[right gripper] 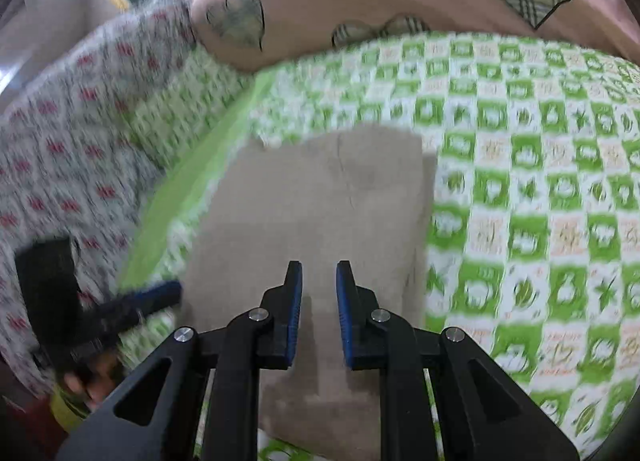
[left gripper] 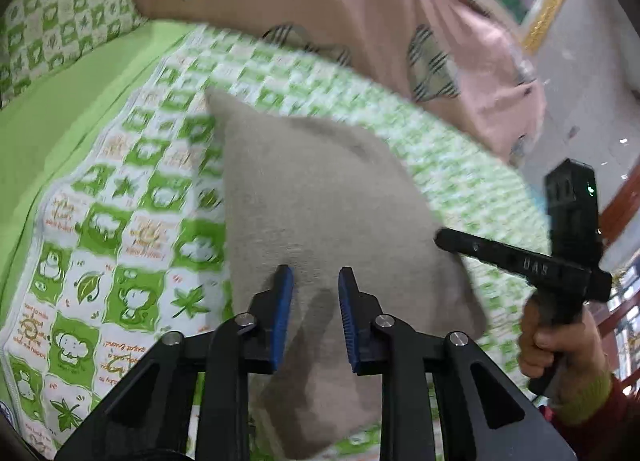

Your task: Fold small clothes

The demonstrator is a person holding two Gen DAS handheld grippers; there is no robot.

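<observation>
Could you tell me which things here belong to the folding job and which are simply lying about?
Belongs to the job:
- grey cloth, lying on the green checked sheet
- left gripper, jaws open
- right gripper, jaws open

Just lying about:
- pink pillow
- red-patterned fabric

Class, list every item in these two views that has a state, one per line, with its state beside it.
Grey-beige fabric garment: folded flat on the bedspread.
Left claw: open, empty, above the garment.
Right claw: open, empty, above the garment.
Pink heart-patched pillow: lying beyond the garment.
</observation>
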